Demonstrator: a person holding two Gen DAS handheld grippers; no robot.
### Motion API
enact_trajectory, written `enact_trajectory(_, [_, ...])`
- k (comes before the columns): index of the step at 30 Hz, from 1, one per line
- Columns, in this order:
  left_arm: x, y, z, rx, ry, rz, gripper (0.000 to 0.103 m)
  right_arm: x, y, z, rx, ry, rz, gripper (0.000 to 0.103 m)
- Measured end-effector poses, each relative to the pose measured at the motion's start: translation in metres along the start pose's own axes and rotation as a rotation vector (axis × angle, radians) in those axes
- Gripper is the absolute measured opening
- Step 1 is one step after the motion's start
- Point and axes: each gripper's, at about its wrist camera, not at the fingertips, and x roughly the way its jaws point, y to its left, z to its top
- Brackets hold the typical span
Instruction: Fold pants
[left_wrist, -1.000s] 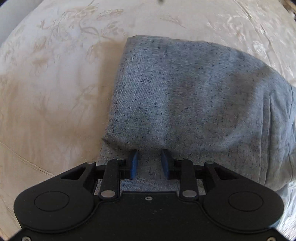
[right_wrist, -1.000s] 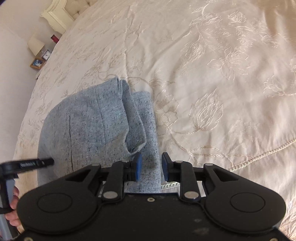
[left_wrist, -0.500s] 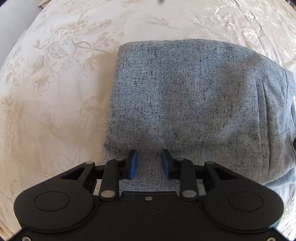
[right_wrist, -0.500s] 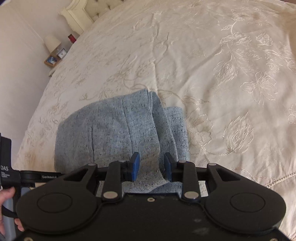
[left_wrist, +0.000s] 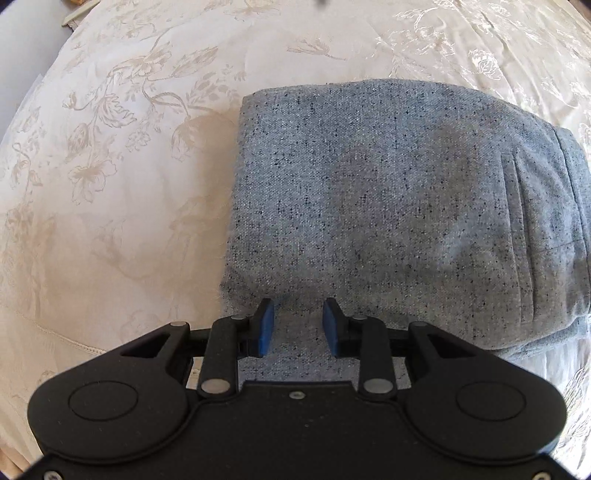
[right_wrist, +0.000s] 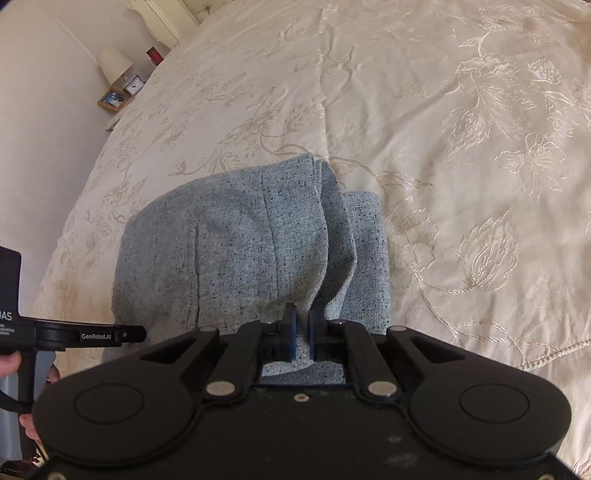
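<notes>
Speckled grey woven pants, folded rectangle

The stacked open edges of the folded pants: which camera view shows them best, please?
The right wrist view: the pants show layered edges running to the right gripper, shut on one. The left wrist view shows mostly the smooth top.

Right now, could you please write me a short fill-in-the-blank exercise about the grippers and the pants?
1. The speckled grey pants lie folded on a cream floral ____.
2. The right gripper is ____ on a fold of the grey fabric.
3. The left gripper has its blue pads ____.

Missing words: bedspread; shut; open
</notes>
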Motion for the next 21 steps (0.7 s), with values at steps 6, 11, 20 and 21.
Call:
enact_trajectory(6, [-0.015,0.007,-0.001,0.057,-0.035,0.011,0.04,-0.029,-0.001,-0.006,0.032,-0.052,0.002,0.006])
enact_trajectory(11, [-0.027,0.005,0.005,0.116,-0.094,0.039,0.04,-0.014,-0.01,-0.008,0.041,0.038,-0.091,0.013])
enact_trajectory(20, [-0.031,-0.009,0.061,0.128,-0.196,0.022,0.04,-0.01,0.012,0.037,-0.035,-0.134,-0.096,0.035])
enact_trajectory(21, [-0.027,-0.012,0.067,0.129,-0.203,0.023,0.04,-0.005,0.016,0.042,-0.047,-0.144,-0.094,0.035])
